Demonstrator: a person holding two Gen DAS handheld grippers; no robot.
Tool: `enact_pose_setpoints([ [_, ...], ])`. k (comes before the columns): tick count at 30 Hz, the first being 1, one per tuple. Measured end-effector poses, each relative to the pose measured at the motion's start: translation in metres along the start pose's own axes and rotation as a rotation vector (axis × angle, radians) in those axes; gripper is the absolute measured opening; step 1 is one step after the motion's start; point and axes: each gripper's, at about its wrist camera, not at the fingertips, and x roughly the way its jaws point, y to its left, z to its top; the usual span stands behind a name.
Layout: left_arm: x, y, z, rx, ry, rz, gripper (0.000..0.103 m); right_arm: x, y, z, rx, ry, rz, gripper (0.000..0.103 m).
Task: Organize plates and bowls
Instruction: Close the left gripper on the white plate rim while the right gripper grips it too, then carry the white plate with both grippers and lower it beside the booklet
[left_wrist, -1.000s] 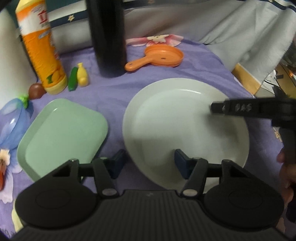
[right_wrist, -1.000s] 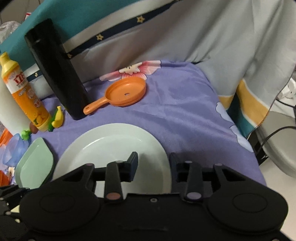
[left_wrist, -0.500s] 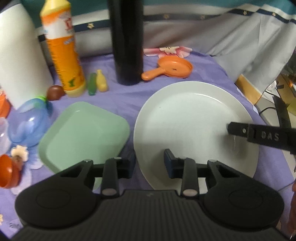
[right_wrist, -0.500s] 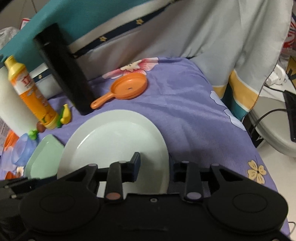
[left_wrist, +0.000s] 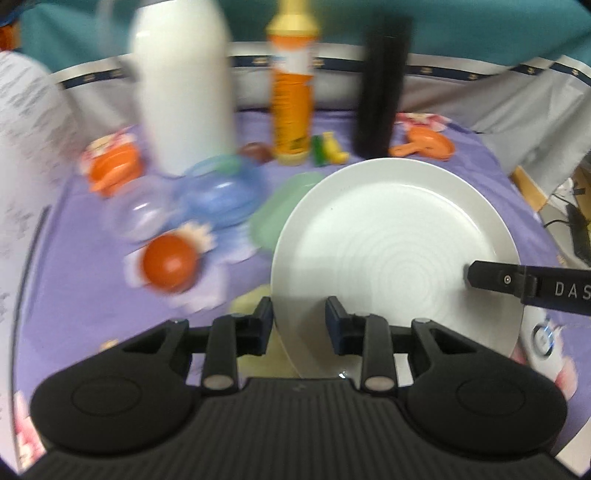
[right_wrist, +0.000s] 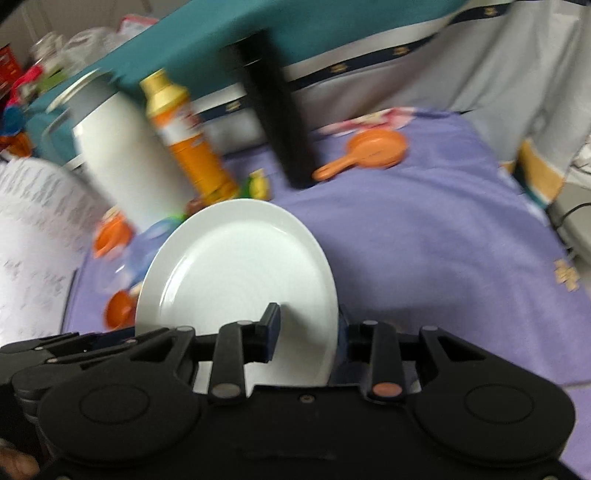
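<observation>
Left gripper (left_wrist: 299, 325): jaws clamping the near rim of the white round plate (left_wrist: 399, 254), one finger under the rim, the other resting on the plate's upper face.

Right gripper (right_wrist: 306, 332): jaws gripping the opposite rim of the same plate (right_wrist: 236, 273); its finger is showing in the left view lying across the plate's right edge.

White round plate: being held between both grippers, tilted, above the purple cloth (right_wrist: 424, 229).

Green square plate (left_wrist: 280, 210): lying on the cloth, partly hidden behind the white plate's left edge.

Blue translucent bowl (left_wrist: 218, 192): sitting just left of the green plate; a clear bowl (left_wrist: 140, 214) beside it.

Rear row, blurred: white cylinder (left_wrist: 181, 81), orange bottle (left_wrist: 291, 85), black cylinder (left_wrist: 380, 88), orange toy pan (left_wrist: 424, 146).
</observation>
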Motion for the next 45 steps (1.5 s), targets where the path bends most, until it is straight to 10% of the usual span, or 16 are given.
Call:
enact_pose_setpoints([
  [20,-0.058,0.198,-0.121,-0.208,0.072,0.198,0.03,0.033,0.213,-0.09,-0.234,0.319,0.155,0.032],
  [35,-0.033,0.214,-0.141,-0.209,0.127,0.152,0.03,0.047,0.233,-0.108,-0.278,0.409,0.116,0.034],
  [37,-0.03,0.213,-0.142,-0.216,0.133,0.145,0.036,0.049,0.23,-0.11,-0.276,0.418,0.122,0.038],
  [40,-0.028,0.21,-0.144,-0.222,0.133,0.164,0.073,0.052,0.228,-0.111,-0.27,0.421,0.143,0.061],
  [42,-0.029,0.208,-0.144,-0.216,0.119,0.184,0.08,0.048,0.228,-0.11,-0.276,0.403,0.149,0.092],
  [45,-0.032,0.208,-0.144,-0.226,0.111,0.191,0.089,0.041,0.228,-0.107,-0.29,0.379,0.162,0.099],
])
